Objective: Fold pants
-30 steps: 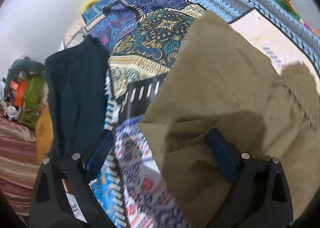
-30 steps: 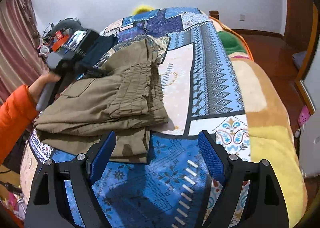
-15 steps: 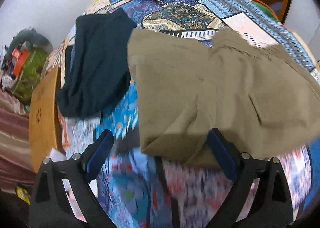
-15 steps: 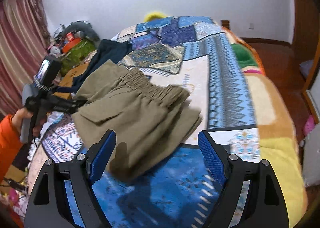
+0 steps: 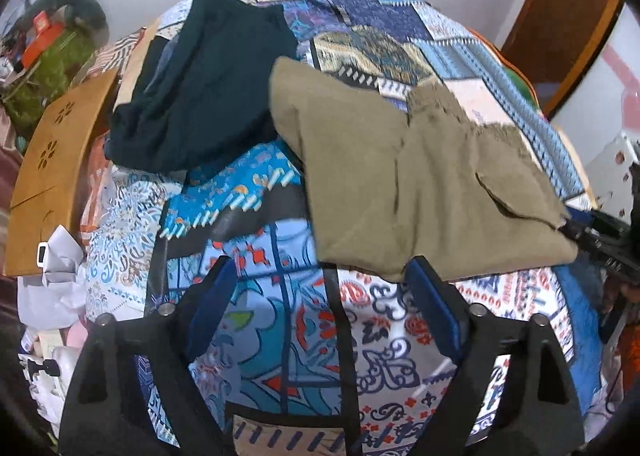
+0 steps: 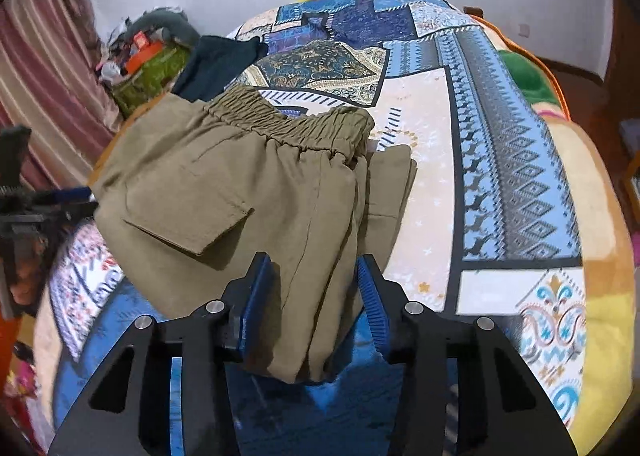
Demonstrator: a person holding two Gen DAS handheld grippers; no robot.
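Observation:
The olive pants (image 6: pixel 240 184) lie folded into a thick stack on the patterned bedspread (image 6: pixel 500 136), elastic waistband at the far side and a flapped pocket on top. My right gripper (image 6: pixel 314 296) has the near edge of the stack between its blue pads; its jaws are closing and the fabric fills the gap. In the left wrist view the pants (image 5: pixel 400 176) lie just beyond my left gripper (image 5: pixel 320 276). It hangs over the bedspread (image 5: pixel 280 336) with its jaws wide, closing slightly, and nothing between them. Its right fingertip (image 5: pixel 420 272) is at the pants' near edge.
A dark teal garment (image 5: pixel 200 88) lies folded on the bed beyond the pants, to the left. A wooden board (image 5: pixel 52 176) and a green bag with clutter (image 5: pixel 52 68) stand off the bed's left side. A striped curtain (image 6: pixel 48 76) hangs there.
My right gripper has come onto the pants' near edge and narrowed its jaws around it. My left gripper has drawn back off the pants and rolled; the stack now lies beyond its fingertips.

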